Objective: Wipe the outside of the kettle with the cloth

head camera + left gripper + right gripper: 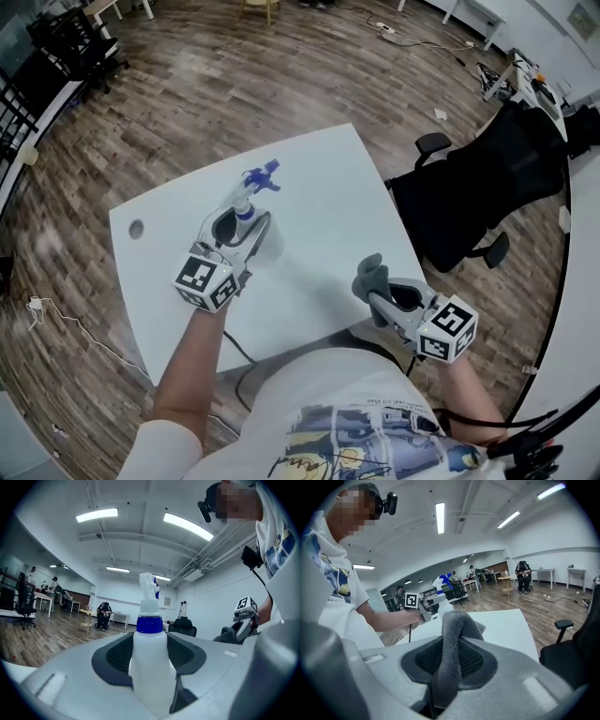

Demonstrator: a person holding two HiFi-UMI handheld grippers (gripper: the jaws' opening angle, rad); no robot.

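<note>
My left gripper (242, 223) is shut on a white spray bottle (251, 208) with a blue collar and trigger head, held upright over the white table (319, 187). In the left gripper view the bottle (149, 648) fills the gap between the jaws. My right gripper (375, 286) is shut on a grey cloth (370, 274) near the table's front right edge. In the right gripper view the cloth (452, 637) stands up in a fold between the jaws, with the left gripper (423, 607) and its bottle (440, 605) beyond it. No kettle shows in any view.
A black office chair (478, 202) stands close to the table's right side. A small round grommet (136, 228) sits near the table's left corner. A cable (56, 314) trails over the wooden floor at the left. People sit at far desks (104, 616).
</note>
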